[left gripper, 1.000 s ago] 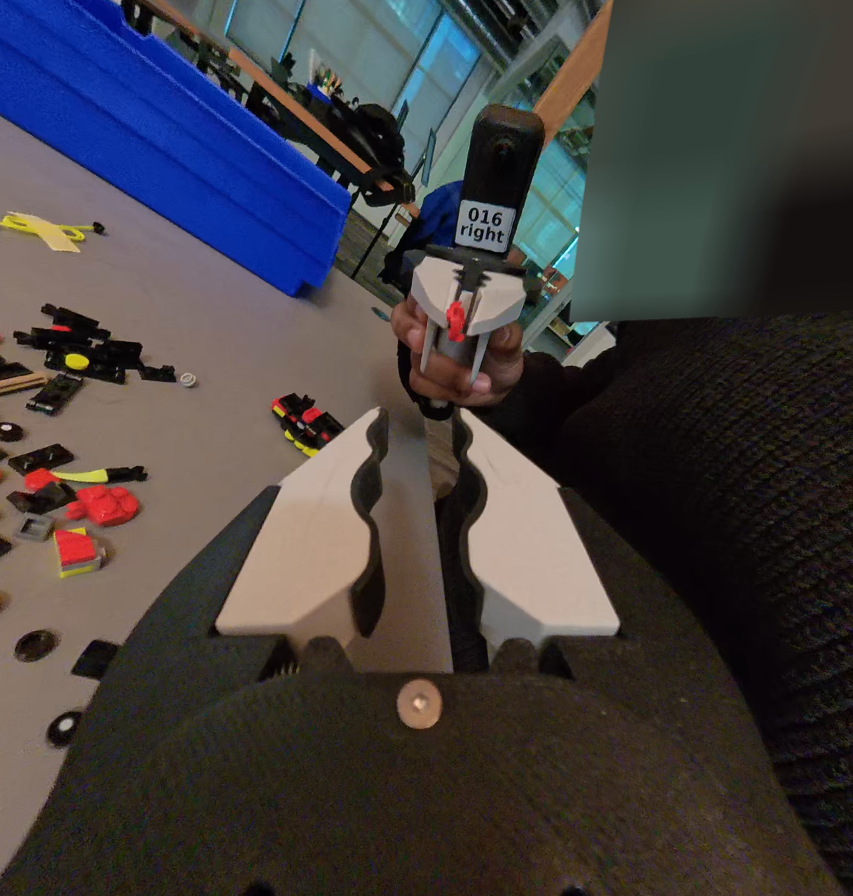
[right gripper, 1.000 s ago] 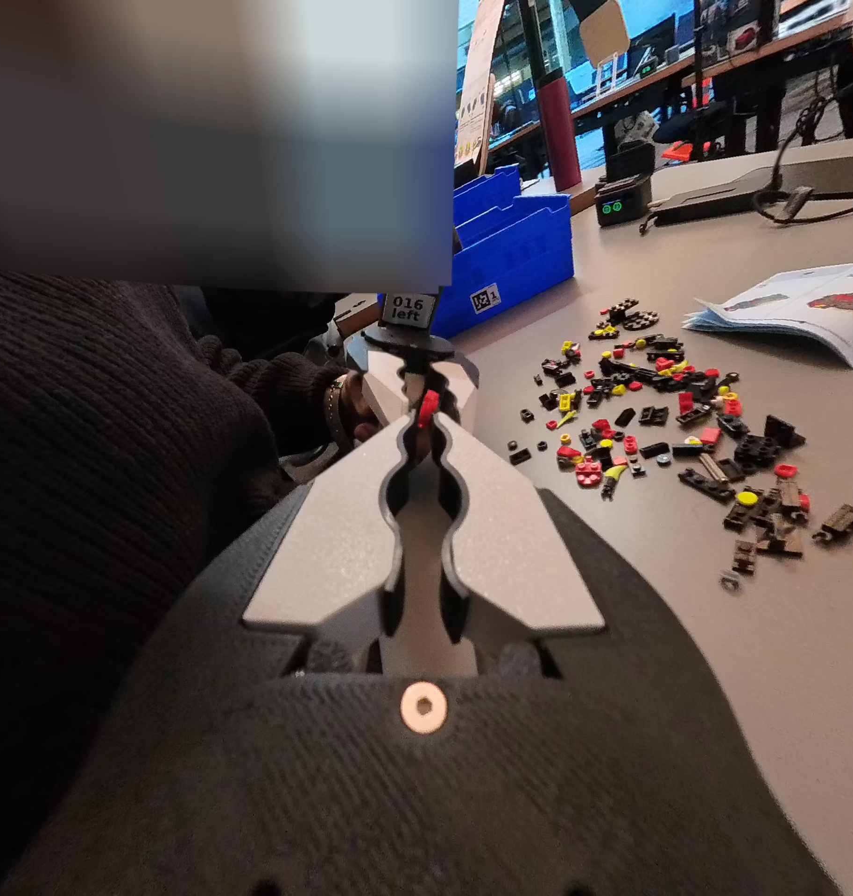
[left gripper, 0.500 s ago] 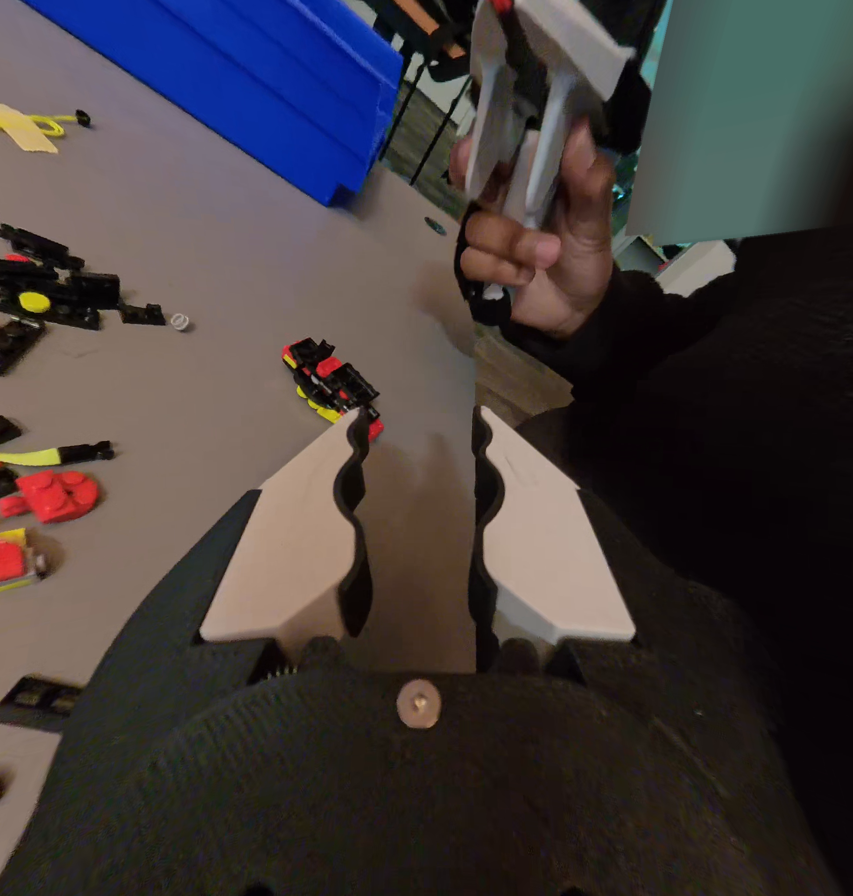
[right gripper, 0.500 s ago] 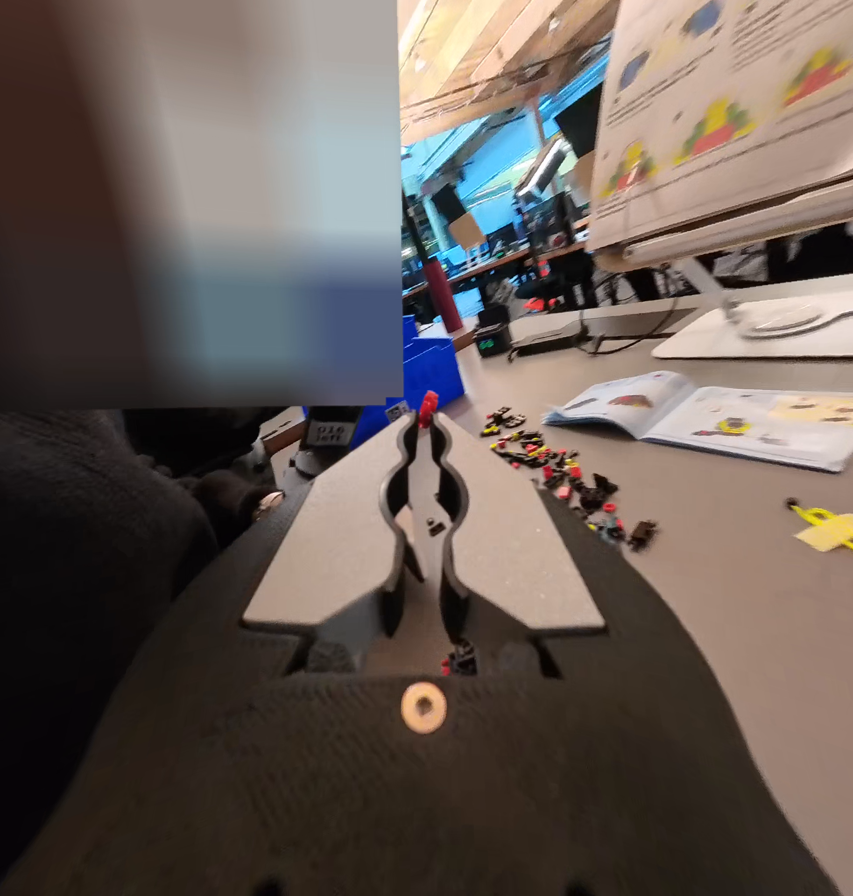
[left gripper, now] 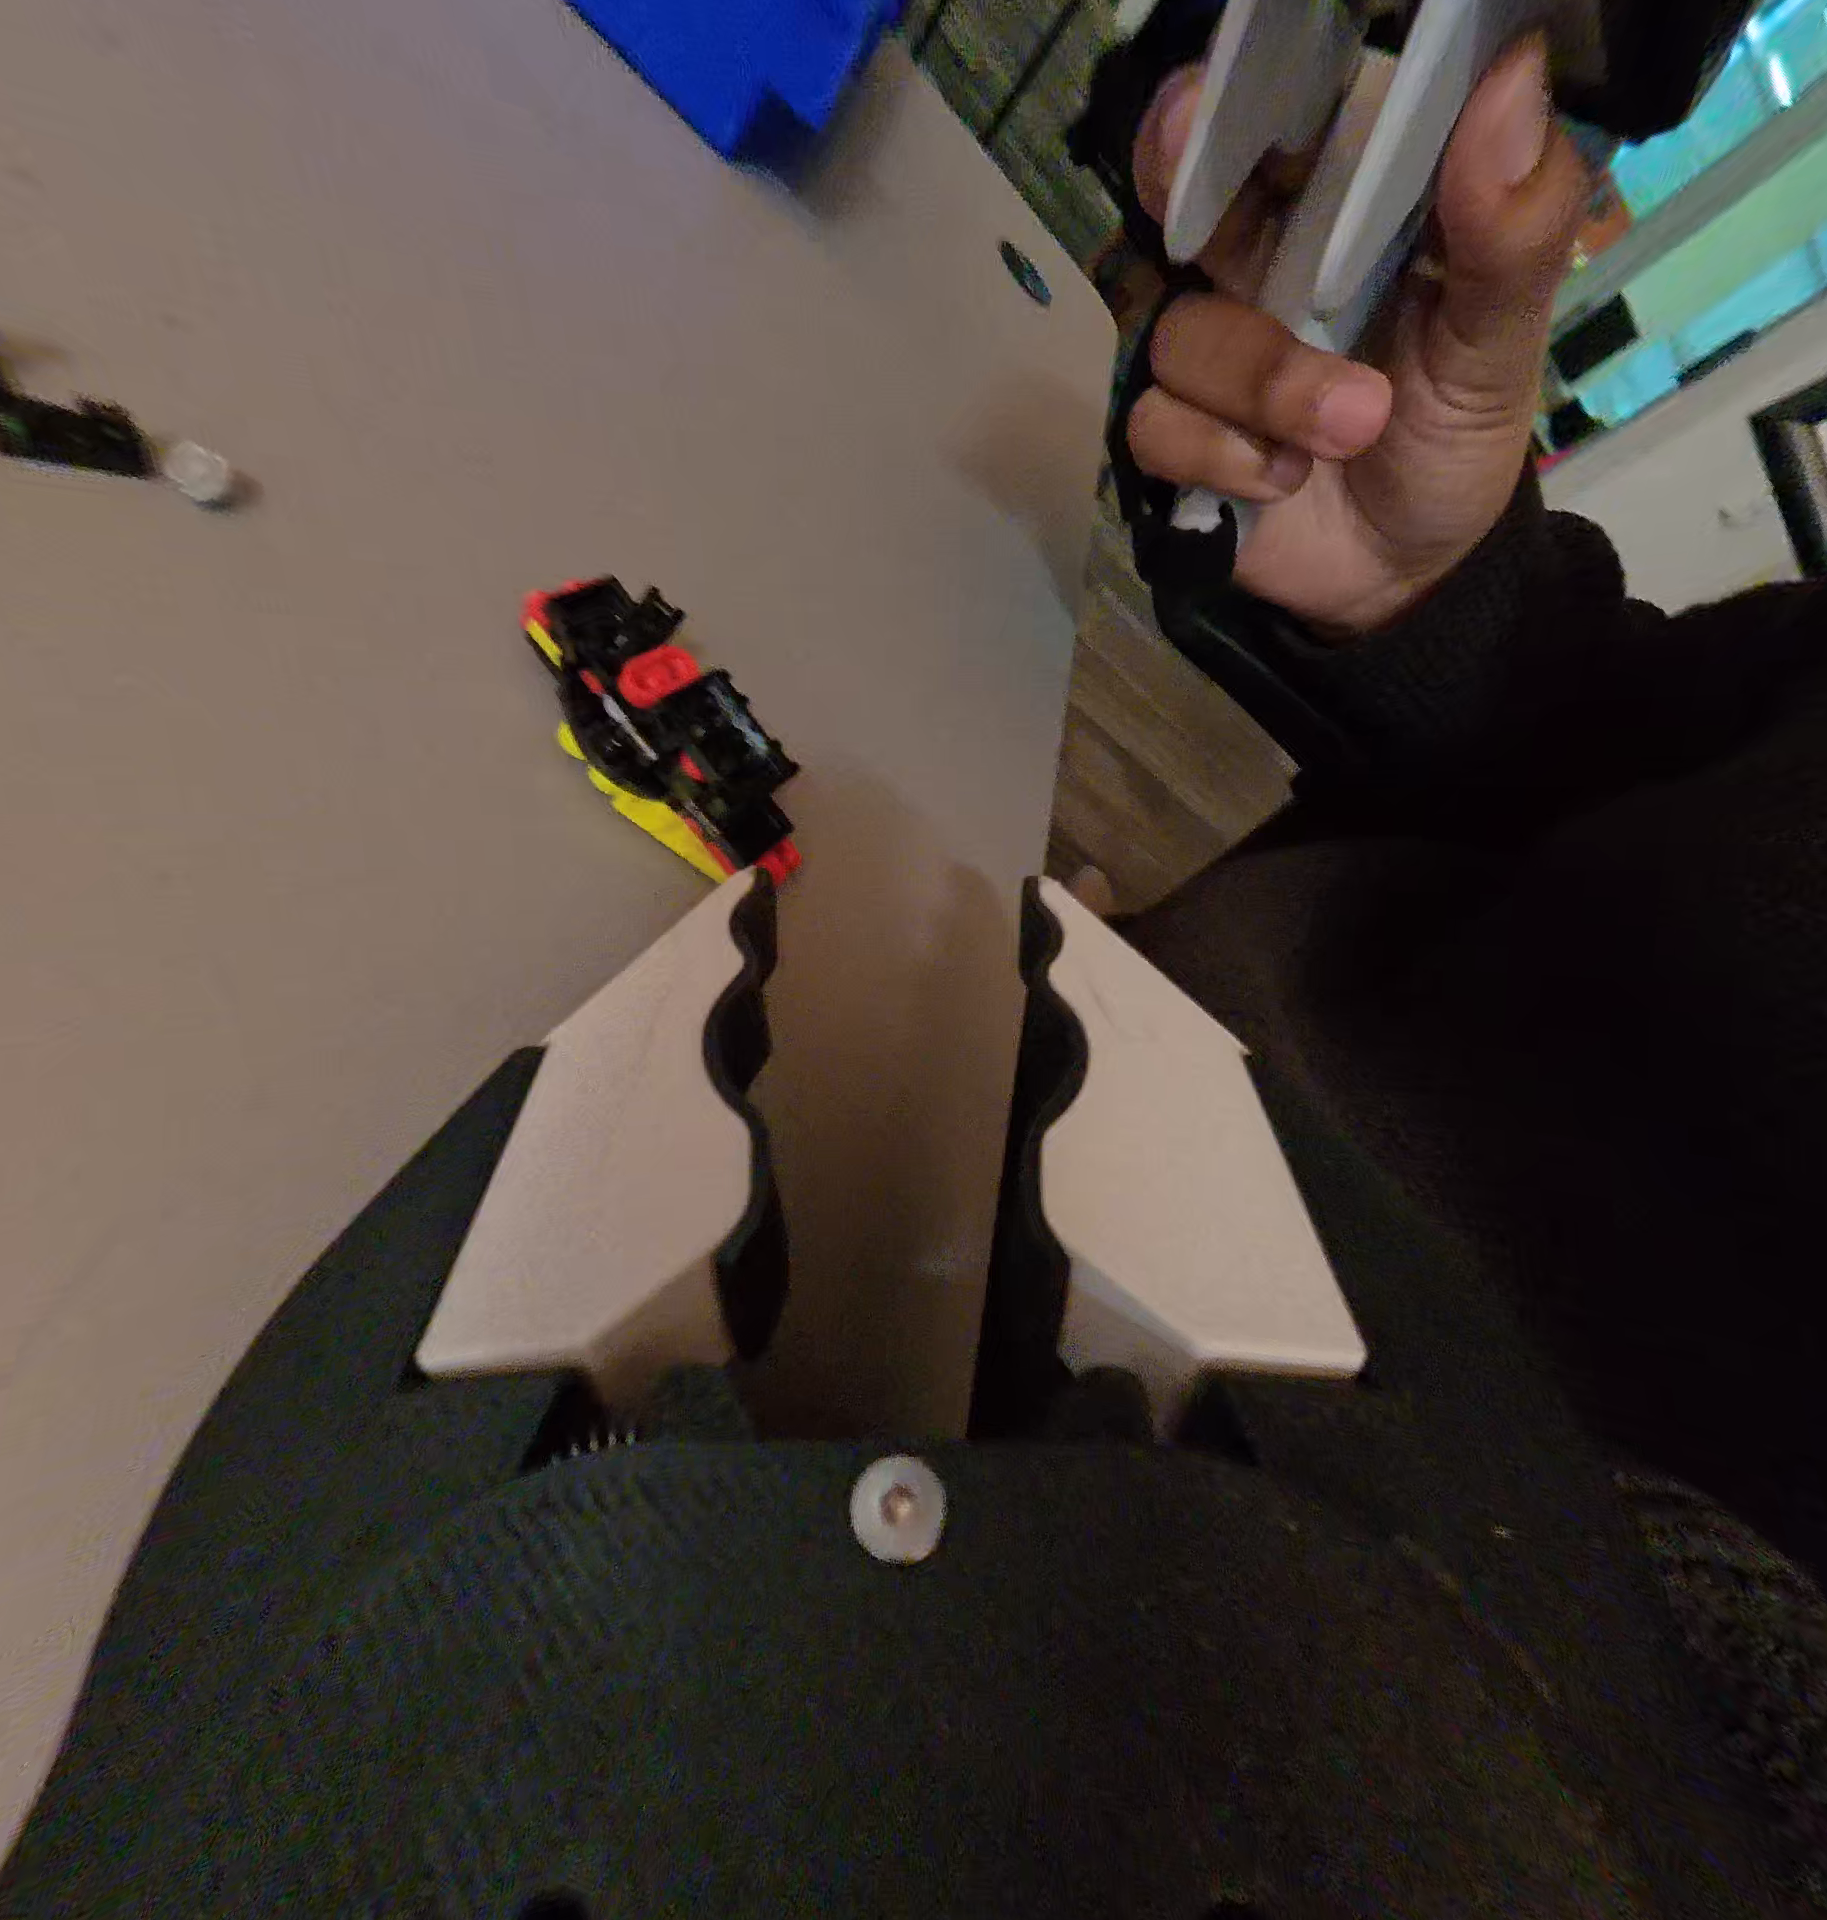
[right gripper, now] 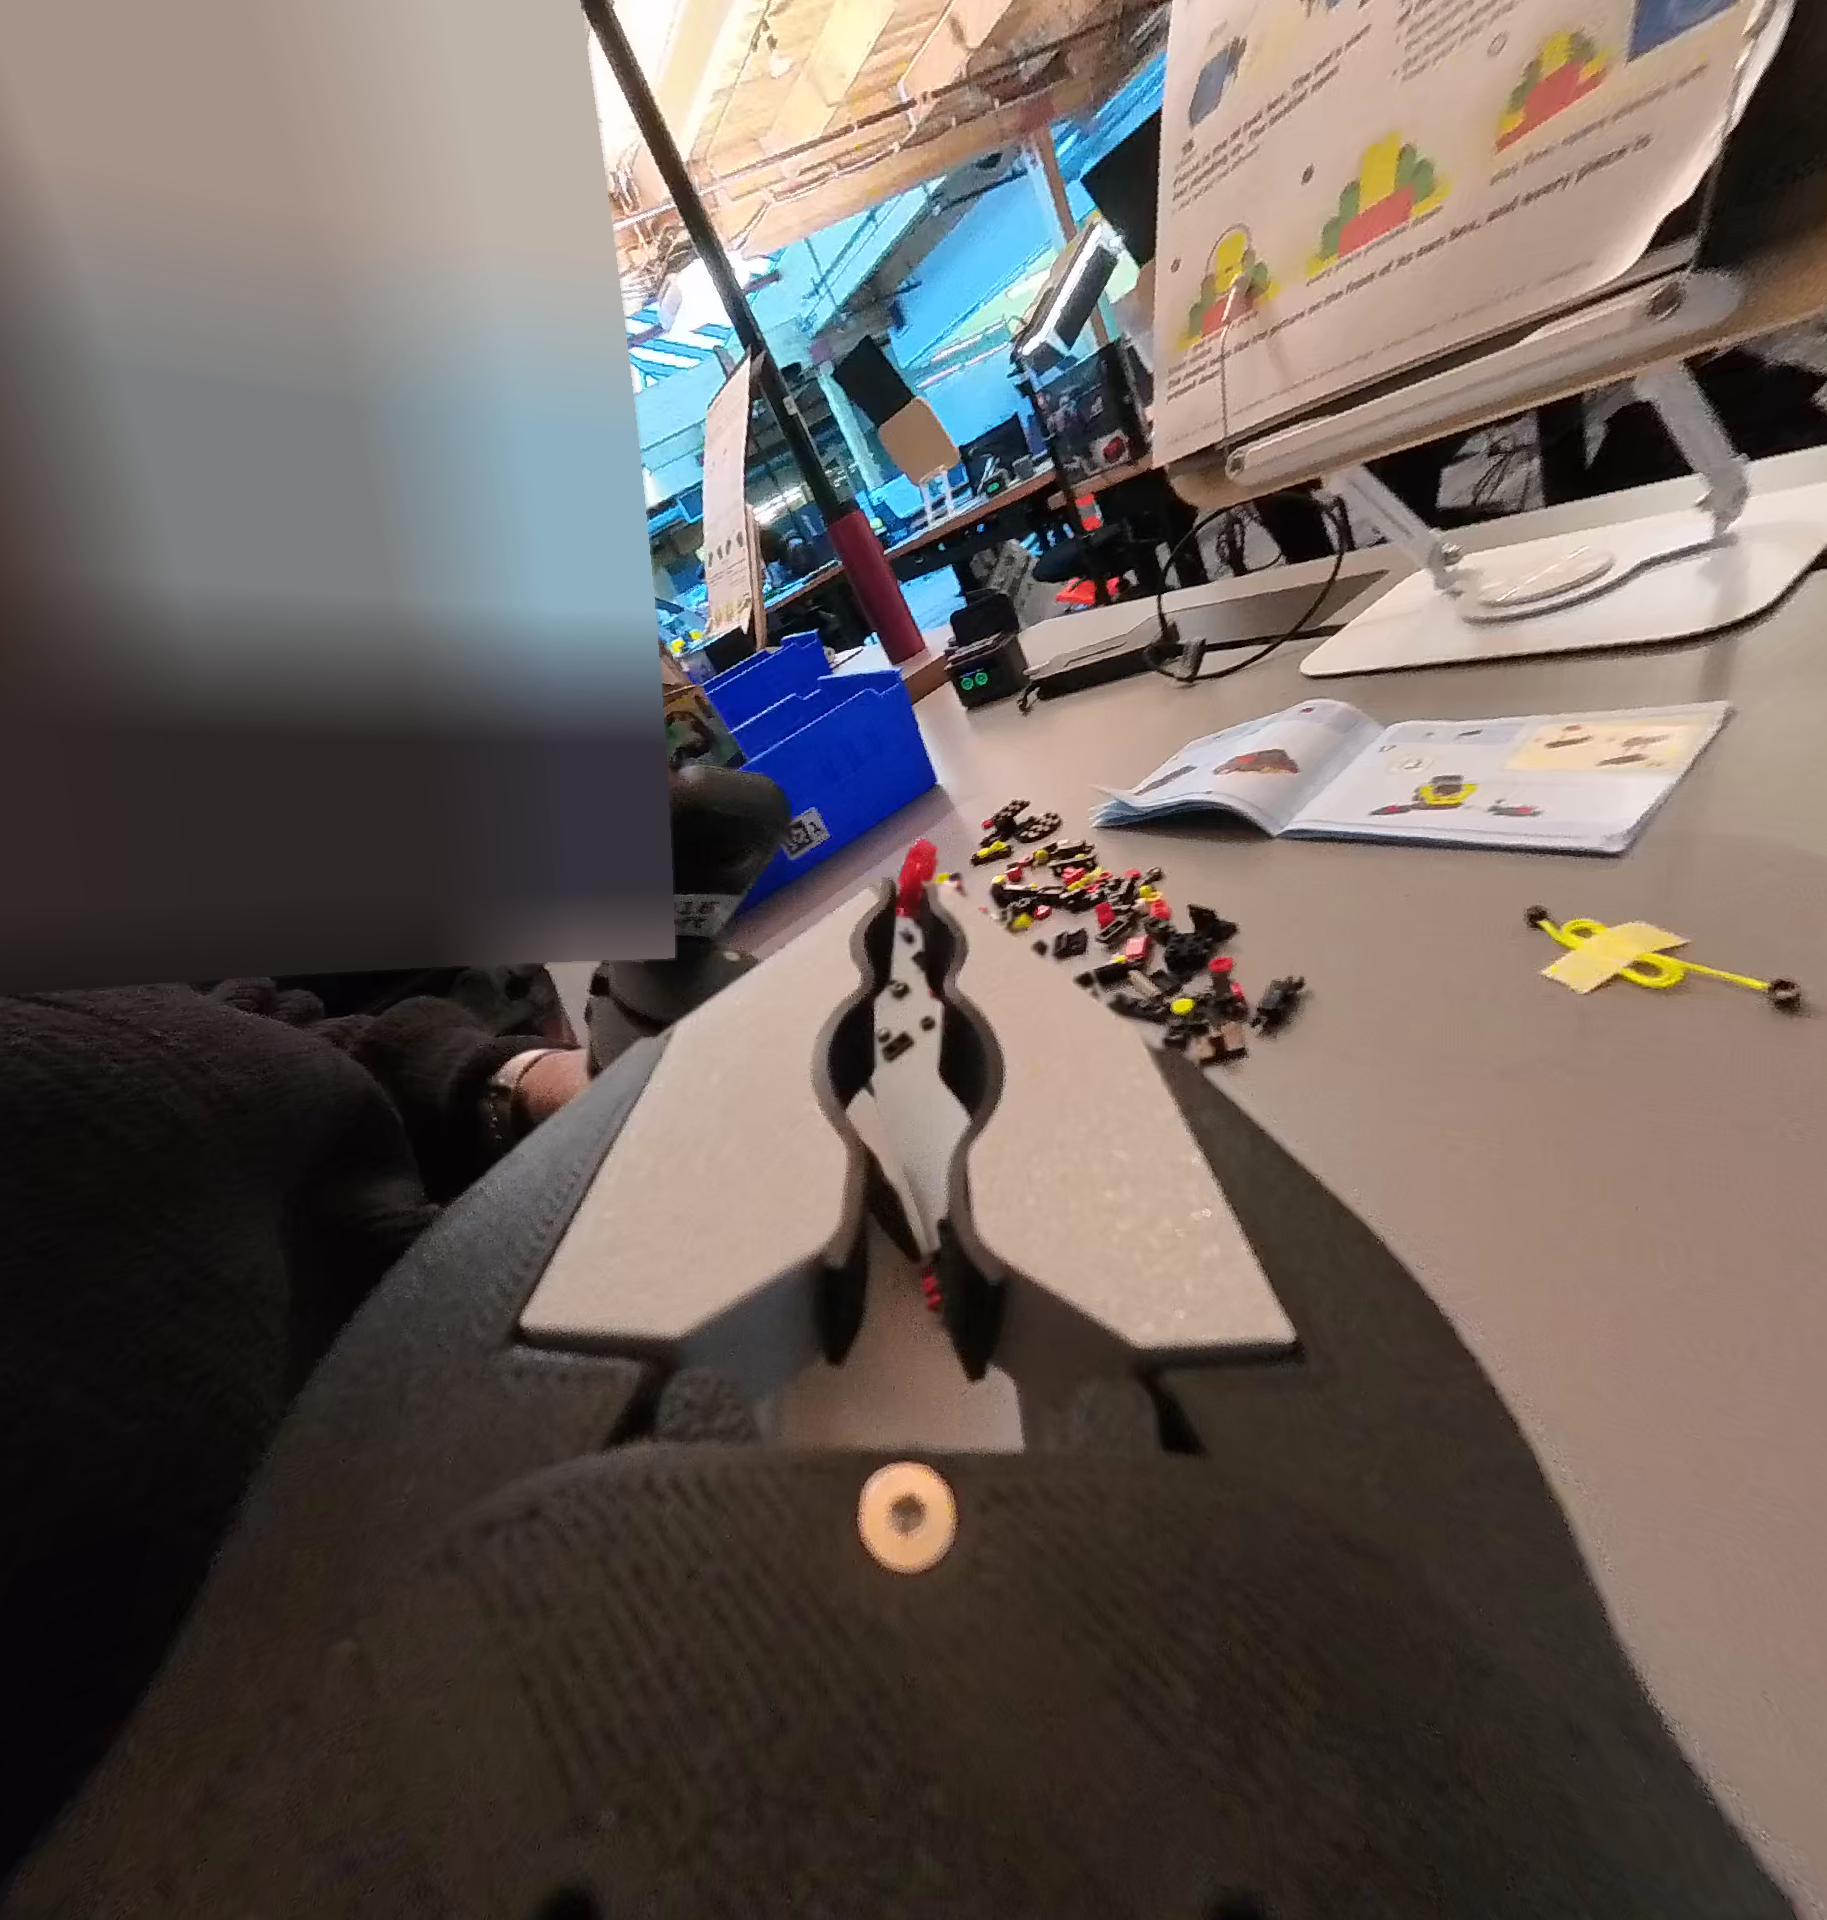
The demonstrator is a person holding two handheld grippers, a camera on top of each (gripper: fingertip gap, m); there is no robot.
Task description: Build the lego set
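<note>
My left gripper (left gripper: pixel 893 883) is open and empty, low over the grey table (left gripper: pixel 473 520) near its front edge. A small black, red and yellow brick assembly (left gripper: pixel 670 738) lies on the table just beyond its left fingertip (left gripper: pixel 748 894), apart from the pads. My right gripper (right gripper: pixel 914 899) is shut on a small red piece (right gripper: pixel 917 868) that sticks out past its tips. Its body (left gripper: pixel 1335 156) shows at the top right of the left wrist view, held in a hand (left gripper: pixel 1356 416).
A heap of small black, red and yellow bricks (right gripper: pixel 1127 935) lies mid-table. An open booklet (right gripper: pixel 1408 774), a yellow taped piece (right gripper: pixel 1615 961), a blue bin (right gripper: pixel 826 748) and a monitor stand (right gripper: pixel 1532 582) lie beyond. A dark sleeve (left gripper: pixel 1511 935) is at the right. Spacing between my two grippers at the tips: around 15 cm.
My left jaws opened wider and the left gripper dropped toward the brick assembly. My right gripper rose and swung toward the far table, still pinching the red piece.
</note>
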